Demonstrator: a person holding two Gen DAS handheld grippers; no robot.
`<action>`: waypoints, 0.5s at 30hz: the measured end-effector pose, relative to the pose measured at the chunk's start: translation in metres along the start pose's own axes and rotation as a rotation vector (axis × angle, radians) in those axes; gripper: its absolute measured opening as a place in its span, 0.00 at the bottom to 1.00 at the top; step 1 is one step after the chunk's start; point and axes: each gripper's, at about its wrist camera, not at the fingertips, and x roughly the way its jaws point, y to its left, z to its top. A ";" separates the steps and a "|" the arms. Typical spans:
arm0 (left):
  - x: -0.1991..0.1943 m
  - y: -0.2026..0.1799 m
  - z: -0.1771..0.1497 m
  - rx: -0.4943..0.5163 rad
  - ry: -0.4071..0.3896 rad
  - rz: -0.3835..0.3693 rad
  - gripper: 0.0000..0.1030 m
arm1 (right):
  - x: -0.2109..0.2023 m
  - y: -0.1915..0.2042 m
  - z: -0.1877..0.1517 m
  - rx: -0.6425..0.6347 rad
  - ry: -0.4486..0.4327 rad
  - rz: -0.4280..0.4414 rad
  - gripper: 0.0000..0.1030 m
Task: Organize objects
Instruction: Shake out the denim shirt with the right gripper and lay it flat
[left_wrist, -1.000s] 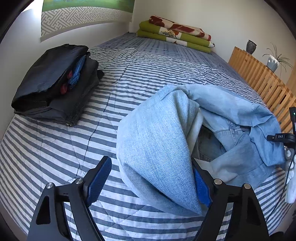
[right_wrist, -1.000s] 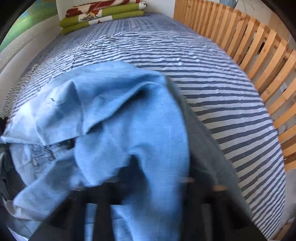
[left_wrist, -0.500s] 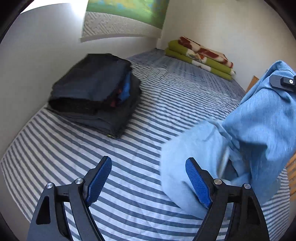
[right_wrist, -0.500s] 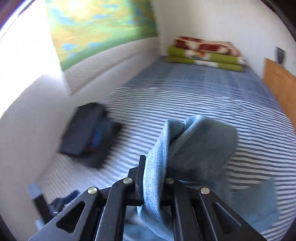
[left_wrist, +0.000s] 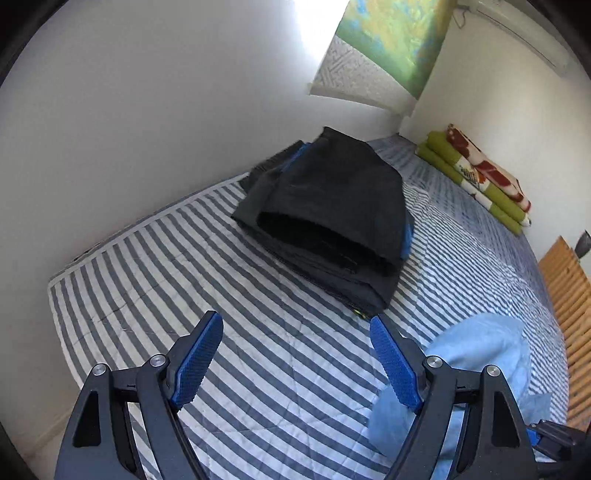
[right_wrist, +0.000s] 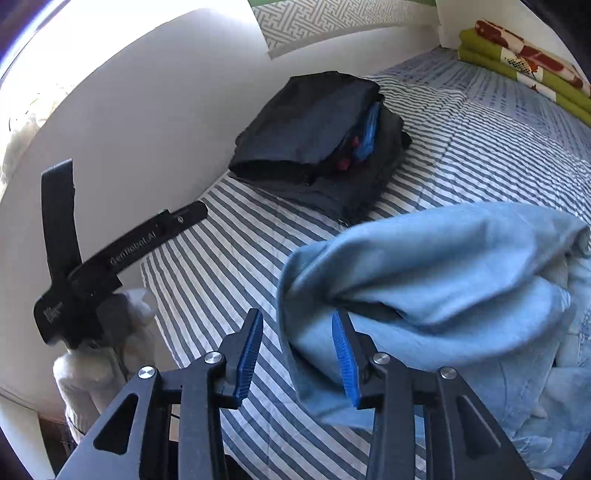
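A pair of light blue jeans (right_wrist: 443, 277) lies bunched on the striped bed (right_wrist: 221, 258). My right gripper (right_wrist: 297, 350) is opening; a fold of the denim hangs between its jaws against the right pad (right_wrist: 343, 358), and the left pad stands clear of it. In the left wrist view the jeans (left_wrist: 480, 354) show at the lower right, outside my left gripper (left_wrist: 297, 350), which is wide open over bare sheet. A stack of dark folded clothes (left_wrist: 332, 214) lies ahead by the wall; in the right wrist view the stack (right_wrist: 321, 140) is at the upper middle.
A white wall runs along the bed's left side. A folded green and red blanket (left_wrist: 480, 177) lies at the far end. A wooden slatted rail (left_wrist: 569, 295) borders the right side. A white-gloved hand (right_wrist: 103, 350) holds the left gripper's body (right_wrist: 110, 258) near the bed's corner.
The right gripper's jaws, clamped on the lifted jeans before, have parted and the jeans have come down onto the bed. Both views have swung left towards the dark stack. The left gripper stayed open.
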 end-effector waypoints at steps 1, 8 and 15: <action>0.003 -0.006 -0.003 0.023 0.019 -0.034 0.82 | -0.005 -0.009 -0.007 0.018 -0.015 -0.011 0.37; 0.027 -0.109 -0.063 0.253 0.268 -0.311 0.95 | -0.067 -0.144 -0.065 0.281 -0.093 -0.379 0.48; 0.042 -0.161 -0.119 0.429 0.281 -0.180 0.95 | -0.086 -0.226 -0.142 0.546 -0.039 -0.390 0.48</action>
